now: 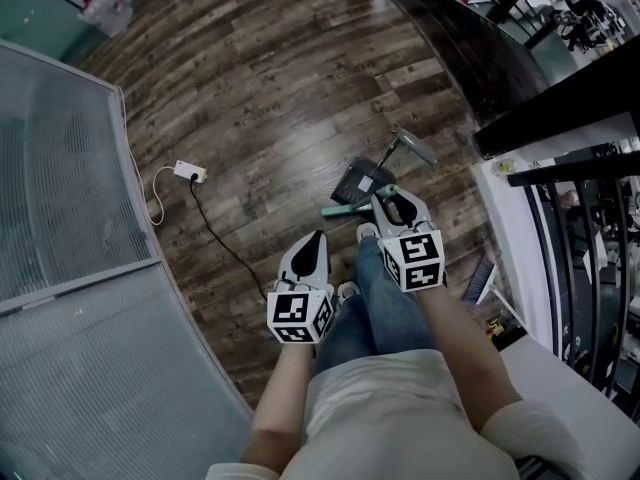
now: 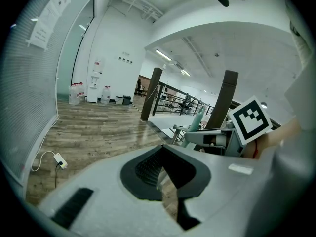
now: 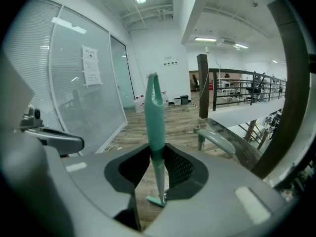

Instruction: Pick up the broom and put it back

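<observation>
From over the person's head, both grippers hang above the wooden floor (image 1: pixel 260 88) in front of their legs. The right gripper (image 1: pixel 390 200) is clamped on the teal broom (image 1: pixel 345 206), which sticks out sideways clear of the floor. The left gripper (image 1: pixel 318 238) sits lower in the picture with its fingers drawn to a point. Just beyond the broom a dark dustpan (image 1: pixel 360 181) rests on the boards, its grey handle tilted away; I cannot tell what lies in it. A power strip (image 1: pixel 190 172) lies well off to the left, near the glass wall (image 1: pixel 60 188).

In the left gripper view, the left gripper (image 2: pixel 162 154) has its fingers narrow, the tips all but meeting. Only a sliver of floor shows in the gap, and they grip nothing. To the right is the right gripper (image 2: pixel 217 139) with the broom (image 2: pixel 199 117) rising from it. Water jugs (image 2: pixel 74 94) stand against the far wall, too small to tell how full they are. The power strip (image 2: pixel 59 160) lies at the lower left.

In the right gripper view, the right gripper (image 3: pixel 157 154) has its pads pressed on either side of the broom (image 3: pixel 155 117). The teal handle stands upright past the pads, and the grey shaft runs down to a small teal end. The dustpan (image 3: pixel 222 141) shows only its grey handle to the right, with the pan hidden behind the gripper.
</observation>
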